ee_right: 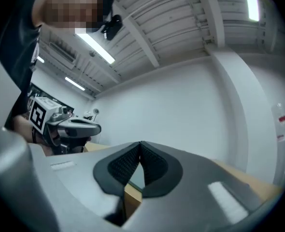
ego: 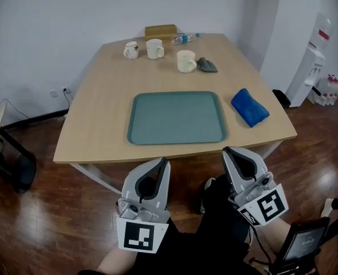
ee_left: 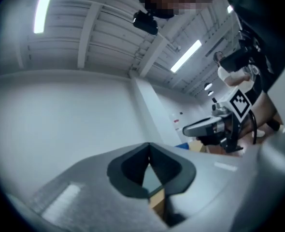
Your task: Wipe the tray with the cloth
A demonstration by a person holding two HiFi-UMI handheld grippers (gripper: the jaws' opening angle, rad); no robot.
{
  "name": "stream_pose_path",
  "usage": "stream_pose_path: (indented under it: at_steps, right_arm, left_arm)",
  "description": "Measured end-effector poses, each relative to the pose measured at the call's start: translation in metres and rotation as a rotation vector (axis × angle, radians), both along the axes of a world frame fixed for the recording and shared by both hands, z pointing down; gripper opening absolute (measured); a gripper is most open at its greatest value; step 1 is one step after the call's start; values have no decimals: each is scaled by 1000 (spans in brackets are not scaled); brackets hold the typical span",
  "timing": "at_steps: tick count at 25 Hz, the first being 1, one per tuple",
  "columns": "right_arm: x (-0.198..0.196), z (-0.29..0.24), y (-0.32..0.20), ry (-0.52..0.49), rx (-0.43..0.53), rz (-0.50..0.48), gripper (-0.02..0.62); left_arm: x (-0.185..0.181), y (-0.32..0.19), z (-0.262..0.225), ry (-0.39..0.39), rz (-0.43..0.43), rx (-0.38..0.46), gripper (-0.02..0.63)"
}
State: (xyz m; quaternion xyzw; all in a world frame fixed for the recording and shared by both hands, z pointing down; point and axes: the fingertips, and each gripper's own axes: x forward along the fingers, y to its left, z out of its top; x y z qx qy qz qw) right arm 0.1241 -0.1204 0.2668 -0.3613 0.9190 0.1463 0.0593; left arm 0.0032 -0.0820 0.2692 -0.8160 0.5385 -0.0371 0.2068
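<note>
My left gripper (ego: 164,161) and my right gripper (ego: 227,151) both hung on the near side of the teal tray (ego: 177,118), short of the wooden table (ego: 94,125) edge and off its top altogether. Each pair of jaws was closed tip to tip with nothing between the pads, and past them I saw only a sliver of the tray and the table edge. The tray lay flat in the middle of the table with nothing on it, and I could not tell from its surface whether it had been wiped. The folded blue cloth (ego: 250,107) lay on the table just to the right of the tray, apart from its rim and on my right gripper's side. Beyond the tray's far edge stood three mugs (ego: 154,48), a crumpled grey rag (ego: 207,65), a water bottle (ego: 183,38) and a wooden box (ego: 160,31), all well clear of it. By my judgement this fitted two stages equally: the cloth waiting to be picked up for the wipe, or the cloth put back down with the wipe over. The scene did not settle which. Any further grasp would have needed my jaws to part first, as shut as they were
</note>
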Motion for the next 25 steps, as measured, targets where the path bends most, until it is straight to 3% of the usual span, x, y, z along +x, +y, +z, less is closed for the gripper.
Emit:
stream_pose_path:
  at_steps: [2, 6, 25]
  right_arm:
    - [-13, 5, 7, 38, 37, -10, 6]
    - [-21, 10, 6, 16, 16, -25, 6]
    - [-16, 13, -2, 17, 12, -2, 6]
  left_arm:
    - [8, 0, 2, -33, 26, 2, 3]
    - [7, -3, 4, -26, 30, -5, 5]
    - [8, -6, 12, -26, 30, -40, 5]
